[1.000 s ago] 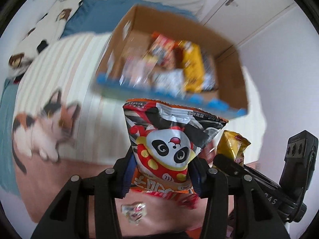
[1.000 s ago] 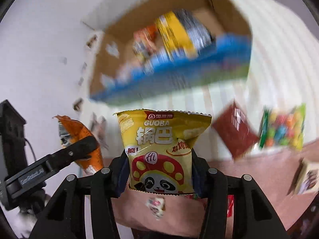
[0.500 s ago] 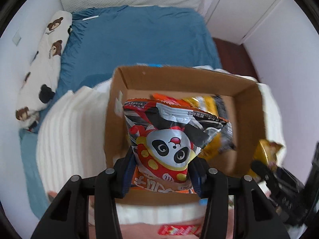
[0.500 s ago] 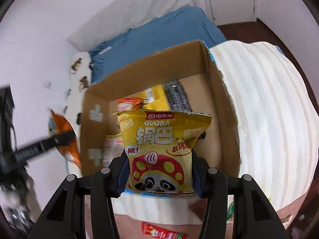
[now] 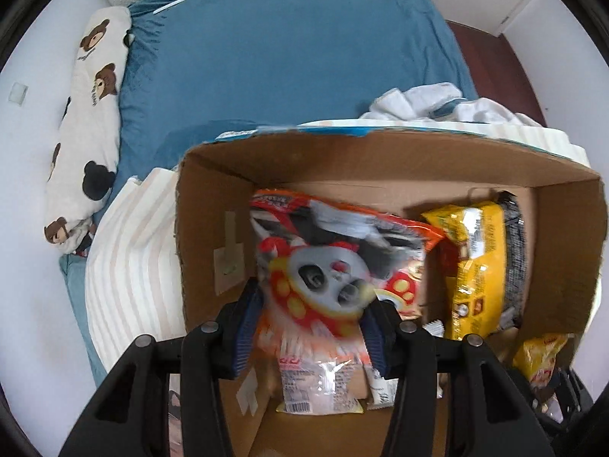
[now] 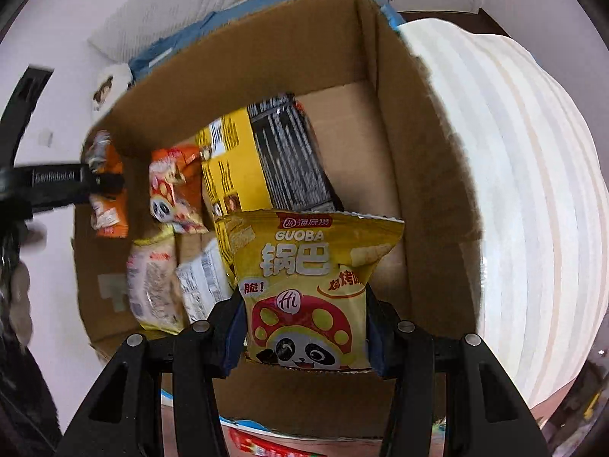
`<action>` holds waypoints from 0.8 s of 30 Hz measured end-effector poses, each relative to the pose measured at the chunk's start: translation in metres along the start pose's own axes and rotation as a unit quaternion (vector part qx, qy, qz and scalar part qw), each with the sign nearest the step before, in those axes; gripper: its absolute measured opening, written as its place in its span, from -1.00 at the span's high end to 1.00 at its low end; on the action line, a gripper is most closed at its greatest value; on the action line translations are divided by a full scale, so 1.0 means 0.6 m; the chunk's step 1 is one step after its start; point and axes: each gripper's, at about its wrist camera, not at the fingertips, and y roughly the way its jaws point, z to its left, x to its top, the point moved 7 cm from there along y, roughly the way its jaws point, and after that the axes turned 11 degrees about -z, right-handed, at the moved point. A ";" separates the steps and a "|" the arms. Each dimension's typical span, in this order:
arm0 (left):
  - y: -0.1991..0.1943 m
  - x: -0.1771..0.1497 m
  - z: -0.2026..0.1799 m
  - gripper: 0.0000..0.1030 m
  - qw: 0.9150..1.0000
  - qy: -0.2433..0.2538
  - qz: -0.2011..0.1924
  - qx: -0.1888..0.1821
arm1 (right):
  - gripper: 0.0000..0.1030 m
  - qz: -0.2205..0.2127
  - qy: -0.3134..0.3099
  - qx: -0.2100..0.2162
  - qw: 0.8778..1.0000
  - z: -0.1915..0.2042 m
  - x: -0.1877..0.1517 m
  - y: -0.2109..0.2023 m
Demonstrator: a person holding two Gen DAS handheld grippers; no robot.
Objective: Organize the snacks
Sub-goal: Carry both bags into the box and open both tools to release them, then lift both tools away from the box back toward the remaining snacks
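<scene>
An open cardboard box lies under both grippers. My left gripper points down into it; its jaws are opening, and the red panda snack bag between them is blurred and tipping over, slipping loose. In the right wrist view, the right gripper hangs over the box, pressing on a yellow Guoba panda bag as its jaws start opening. Inside the box lie a yellow and black pack, an orange panda bag and pale packs.
The box rests on a striped white blanket on a bed with a blue sheet. A bear-print pillow lies at the left and crumpled white cloth behind the box. A red packet lies by its near wall.
Both grippers have moved from in front of the box to over it and sunk toward its inside. The red panda bag, held upright before, now tilts and blurs between the left fingers.
</scene>
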 end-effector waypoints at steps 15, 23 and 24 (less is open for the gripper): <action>-0.051 -0.018 0.013 -0.70 0.997 -0.048 -0.035 -0.053 | -0.89 0.010 -0.028 -0.007 1.000 0.055 -0.009 0.007; -0.120 -0.083 0.001 -0.70 0.993 -0.046 -0.082 -0.071 | -0.89 -0.019 -0.044 -0.027 0.998 0.055 -0.009 -0.032; -0.132 -0.093 0.001 -0.70 0.992 -0.045 -0.092 -0.069 | -0.89 -0.024 -0.047 -0.027 0.998 0.057 -0.012 -0.040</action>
